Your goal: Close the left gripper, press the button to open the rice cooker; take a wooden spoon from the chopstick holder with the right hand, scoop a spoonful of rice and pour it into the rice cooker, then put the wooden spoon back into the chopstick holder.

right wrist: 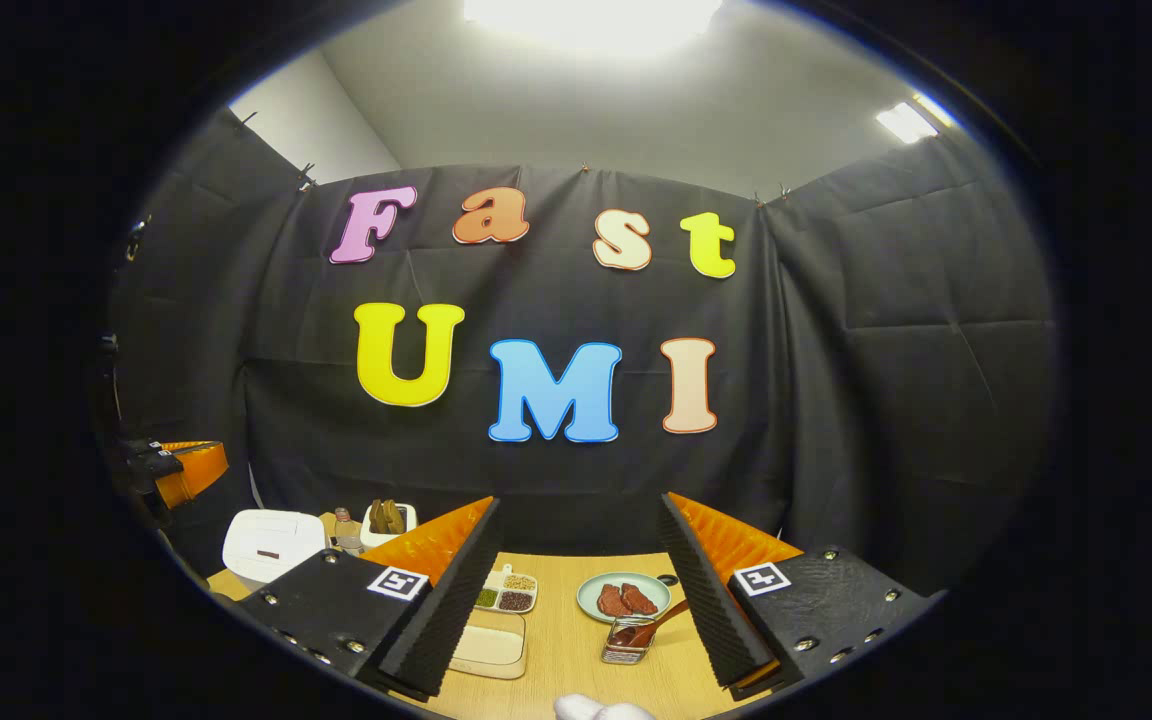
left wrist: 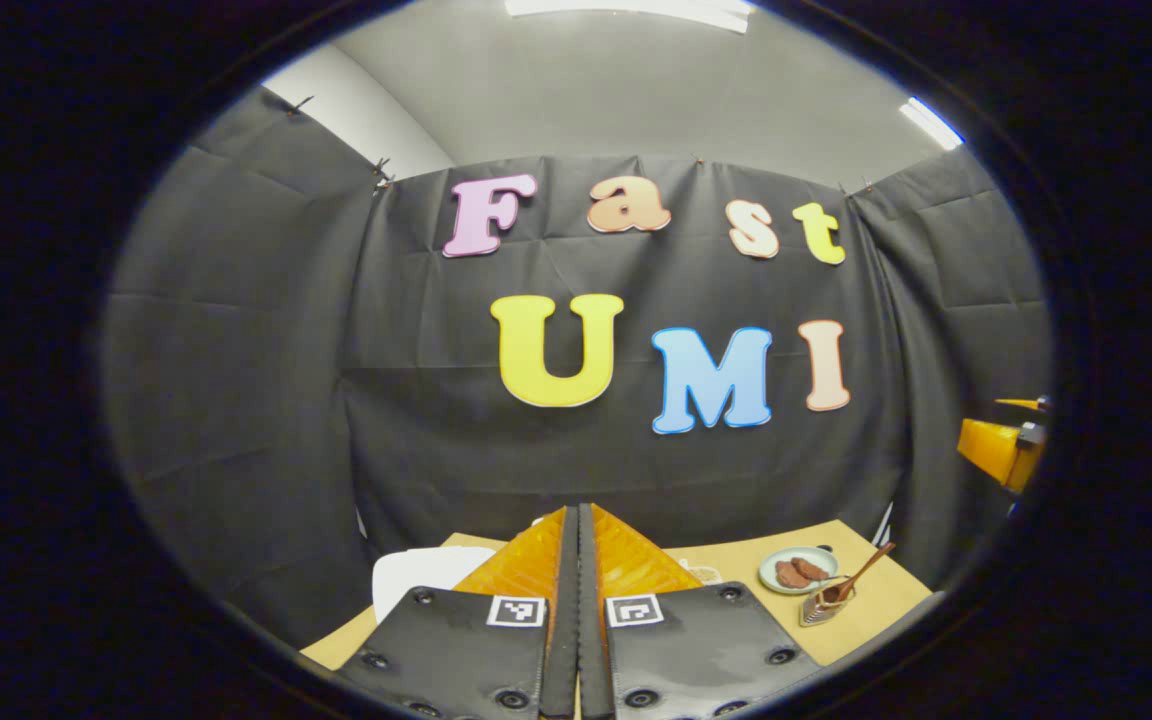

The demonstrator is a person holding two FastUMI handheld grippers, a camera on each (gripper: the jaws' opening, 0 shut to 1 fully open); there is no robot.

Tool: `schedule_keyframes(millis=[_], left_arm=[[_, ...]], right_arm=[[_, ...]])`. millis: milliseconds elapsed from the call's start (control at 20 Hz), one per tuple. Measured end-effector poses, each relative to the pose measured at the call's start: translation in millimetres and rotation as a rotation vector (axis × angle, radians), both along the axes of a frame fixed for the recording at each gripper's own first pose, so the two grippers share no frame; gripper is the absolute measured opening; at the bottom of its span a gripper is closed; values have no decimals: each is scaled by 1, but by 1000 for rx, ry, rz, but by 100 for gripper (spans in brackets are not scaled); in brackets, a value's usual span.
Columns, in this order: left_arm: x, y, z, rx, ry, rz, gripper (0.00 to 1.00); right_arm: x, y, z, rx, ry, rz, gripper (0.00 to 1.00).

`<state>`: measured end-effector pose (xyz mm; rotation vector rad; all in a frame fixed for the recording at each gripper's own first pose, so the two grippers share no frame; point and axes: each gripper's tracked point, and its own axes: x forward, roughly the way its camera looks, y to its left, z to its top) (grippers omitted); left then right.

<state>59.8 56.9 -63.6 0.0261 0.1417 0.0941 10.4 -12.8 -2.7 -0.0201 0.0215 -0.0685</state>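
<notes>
1. I judge I am at the very first step: my left gripper [left wrist: 577,600] has its two fingers pressed flat together with nothing between them, as the task asks, and the rice cooker [right wrist: 271,545] sits with its lid down.
2. In the right gripper view the rice cooker is the white box at the far left of the wooden table [right wrist: 561,640], with a dark slot on its top face; I cannot make out the button itself. In the left gripper view a white rounded shape, which I take for the same cooker [left wrist: 426,575], lies just left of my closed fingers and is partly hidden by them.
3. The next move, as I read it, calls for lowering the left gripper from its high, wall-facing pose and bringing the closed tips down onto the cooker's button, pressing straight so they do not slide off.
4. My right gripper [right wrist: 576,590] is spread wide and holds nothing; it hangs above the table, touching nothing.
5. The wooden spoon [right wrist: 658,622] leans in the small metal chopstick holder [right wrist: 624,645], which stands just in front of a green plate [right wrist: 626,598] and between my right fingers.
6. A divided tray of grains [right wrist: 506,592] and a pale lidded box [right wrist: 488,645] lie to the left; which one holds the rice I cannot tell.
</notes>
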Motion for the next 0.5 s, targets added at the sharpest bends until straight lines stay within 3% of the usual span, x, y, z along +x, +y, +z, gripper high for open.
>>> schedule_keyframes(millis=[250,500], left_arm=[[48,80,-100,-25,156,169,7],[61,135,-229,-54,357,315,9]], right_arm=[[2,0,-1,-34,19,-14,95],[2,-1,-4,-66,33,-23,95]])
